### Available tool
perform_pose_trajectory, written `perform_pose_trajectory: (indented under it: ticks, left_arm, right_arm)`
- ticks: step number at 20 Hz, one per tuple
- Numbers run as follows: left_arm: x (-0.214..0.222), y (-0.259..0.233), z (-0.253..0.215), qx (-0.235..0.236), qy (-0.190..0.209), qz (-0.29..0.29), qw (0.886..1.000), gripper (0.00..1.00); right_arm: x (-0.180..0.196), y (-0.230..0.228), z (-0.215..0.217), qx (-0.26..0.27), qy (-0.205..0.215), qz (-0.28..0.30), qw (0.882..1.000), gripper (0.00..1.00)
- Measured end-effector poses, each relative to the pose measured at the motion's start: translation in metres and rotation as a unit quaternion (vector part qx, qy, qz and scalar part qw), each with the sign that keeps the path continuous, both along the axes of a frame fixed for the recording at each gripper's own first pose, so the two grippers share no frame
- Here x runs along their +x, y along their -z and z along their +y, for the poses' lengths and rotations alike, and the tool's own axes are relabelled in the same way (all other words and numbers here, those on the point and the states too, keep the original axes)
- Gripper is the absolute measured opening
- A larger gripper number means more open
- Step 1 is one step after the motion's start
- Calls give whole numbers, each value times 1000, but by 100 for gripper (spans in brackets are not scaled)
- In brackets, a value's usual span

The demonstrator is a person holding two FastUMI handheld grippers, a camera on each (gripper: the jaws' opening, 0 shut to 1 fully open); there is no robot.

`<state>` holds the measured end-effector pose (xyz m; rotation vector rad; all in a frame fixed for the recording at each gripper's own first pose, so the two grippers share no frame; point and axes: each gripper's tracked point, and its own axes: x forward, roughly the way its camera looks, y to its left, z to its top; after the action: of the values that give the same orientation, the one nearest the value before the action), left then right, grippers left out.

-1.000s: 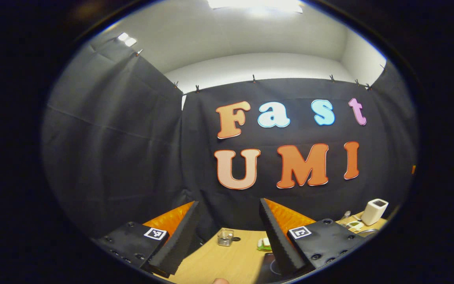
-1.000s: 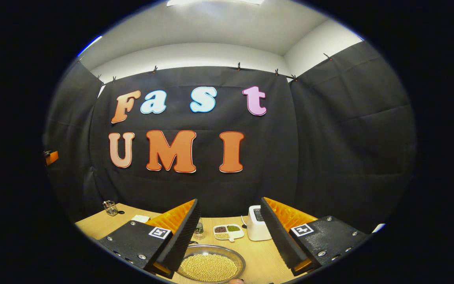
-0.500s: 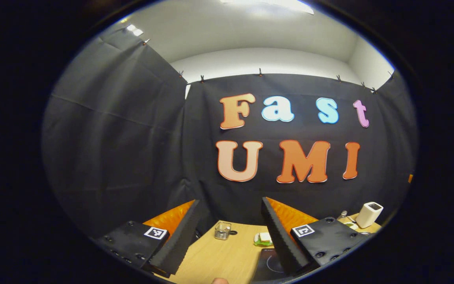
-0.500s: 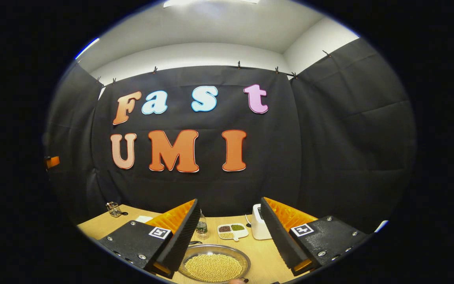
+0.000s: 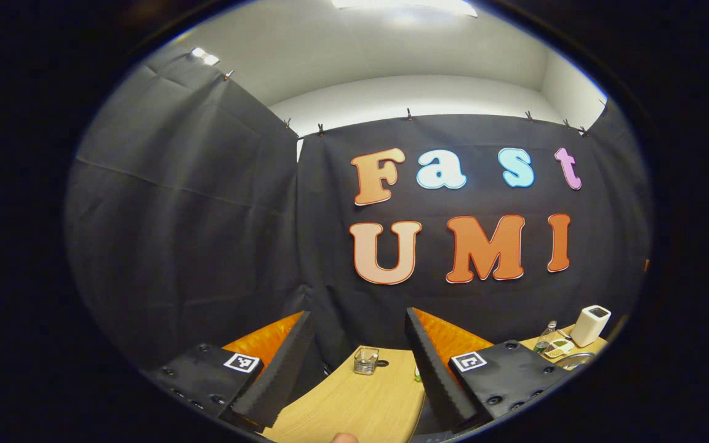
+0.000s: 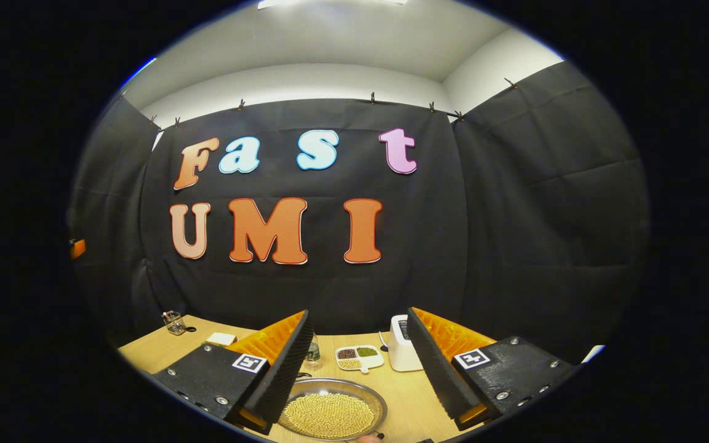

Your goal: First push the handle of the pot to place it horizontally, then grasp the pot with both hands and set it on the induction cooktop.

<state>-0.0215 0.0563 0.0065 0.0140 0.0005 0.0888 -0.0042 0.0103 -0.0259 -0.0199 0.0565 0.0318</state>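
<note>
- The left claw (image 5: pixel 357 320) is held high above the table (image 5: pixel 354 406), its 2 fingers spread wide with nothing between them, aimed at the booth's back wall rather than down at any object.
- The right claw (image 6: pixel 357 317) is likewise wide open and empty, raised level over the table's near edge.
- The pot with its handle is not something I can pick out; the nearest candidate is a round metal pan (image 6: pixel 332 411) full of small yellow beans, lying just below and ahead of the right claw (no handle is visible on it).
- A dark slab at the bottom edge of the left gripper view, beside the right-hand finger, may be the induction cooktop (image 5: pixel 434 434), but too little shows to be sure.
- Farther back stand a small glass jar (image 5: pixel 366 361), a white appliance (image 6: pixel 400 352) and a divided dish of beans (image 6: pixel 357 357).
- Judgement: both claws are open and lifted as a ready pose, so the handle push has not yet begun.
</note>
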Motion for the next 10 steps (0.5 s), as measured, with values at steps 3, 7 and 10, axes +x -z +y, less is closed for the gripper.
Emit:
perform_pose_trajectory:
  ticks: [3,7,10]
  left_arm:
    - [1,4,-17,-1,19,1,1000,98]
    - [-1,15,-40,8,43,9,999,98]
    - [-3,16,-54,10,55,10,998,99]
  right_arm:
    - [-3,12,-5,-9,6,7,1000,95]
    - [-8,36,-3,-23,-7,23,999,73]
    - [-13,61,-2,-17,-18,46,999,51]
